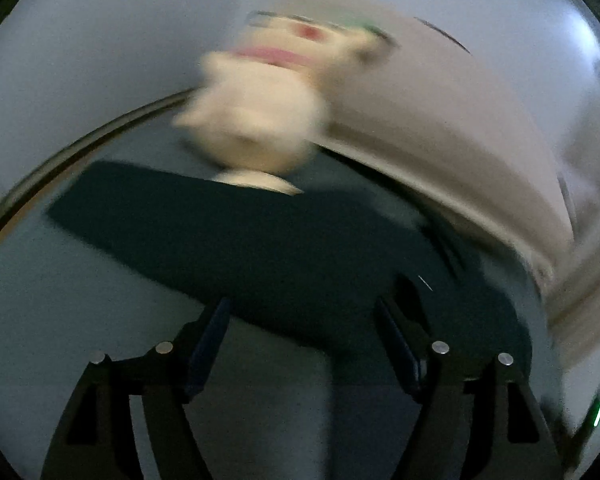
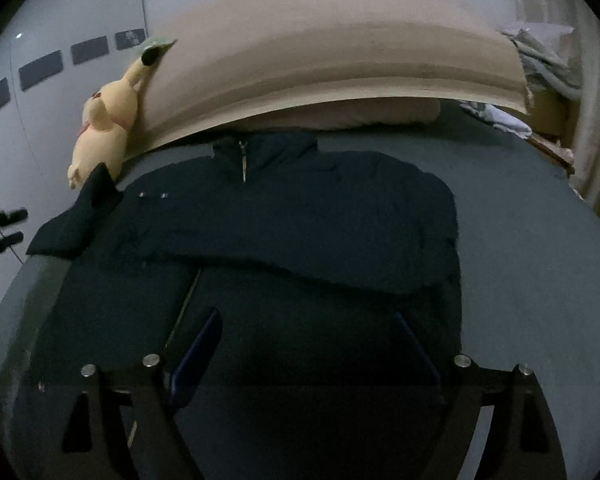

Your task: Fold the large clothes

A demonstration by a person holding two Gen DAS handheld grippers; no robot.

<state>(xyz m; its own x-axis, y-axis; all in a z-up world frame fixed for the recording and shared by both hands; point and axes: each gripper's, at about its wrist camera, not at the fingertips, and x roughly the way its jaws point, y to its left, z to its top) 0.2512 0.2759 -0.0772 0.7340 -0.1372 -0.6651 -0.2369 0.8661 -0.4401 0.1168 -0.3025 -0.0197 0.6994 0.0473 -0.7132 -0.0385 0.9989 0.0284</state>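
Walls in pale grey fill the far left of what we see from our right wrist, crossed by a row of dark rectangular patches, and low at that edge the left gripper shows only as blurred dark fingers, apart from the cloth. Next comes a cream plush toy leaning against the tan headboard, its lower end touching the jacket's left sleeve, which lies folded in across the body. The dark jacket itself lies flat in the middle of the grey-blue bed, collar and zipper toward the headboard, hem toward us. Our right gripper hangs over the lower part of the jacket with its jaws spread wide and no cloth pinched between them. Further right, bare sheet runs to a heap of pale crumpled fabric at the bed's far corner. From the left wrist the view is smeared, yet we make out the sleeve as a dark band below the toy, and the left gripper stands open there too, holding nothing.
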